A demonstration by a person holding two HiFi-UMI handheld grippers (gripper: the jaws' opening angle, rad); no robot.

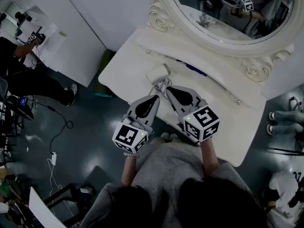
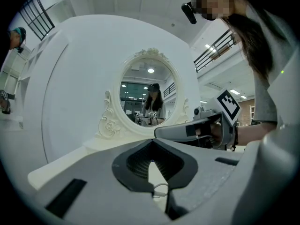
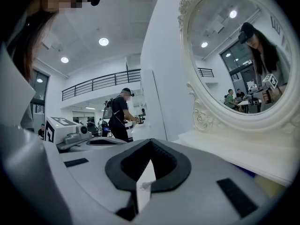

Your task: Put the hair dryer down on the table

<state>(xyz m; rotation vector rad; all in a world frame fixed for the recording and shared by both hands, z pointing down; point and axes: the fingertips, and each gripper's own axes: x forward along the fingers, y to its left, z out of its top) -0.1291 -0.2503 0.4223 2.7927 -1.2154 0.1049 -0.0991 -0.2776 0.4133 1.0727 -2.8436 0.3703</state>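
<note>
Two tools side by side over the near edge of the white table [image 1: 124, 63], each held by a person standing at its near side. Left tool [image 1: 158, 94] and right tool [image 1: 167, 89] both point toward the far side, tips angled in toward each other and nearly meeting. Marker cubes sit at the near ends, left cube [image 1: 129, 137], right cube [image 1: 204, 122].

Right tool: jaws together, dark pads meeting, nothing gripped that shows. Left tool: jaws together too. A thin white cord [image 2: 160, 190] loops right at its tips; whether it is actually pinched is hard to tell, the loop is small and the pads shade it.

Hair dryer [image 1: 158, 73]: white, lying on the table just beyond the tool tips, left of table centre, clear of both tools. Cord loops lie between it and the tips.

Small blue item [image 1: 195, 70] on the table to the right of the hair dryer, nearer the mirror. Large oval mirror [image 1: 228, 8] in an ornate white frame stands at the far right of the table, reflecting the person and the cubes. Another person [image 1: 28, 80] sits well off to the left on the dark floor [image 1: 85, 127].
</note>
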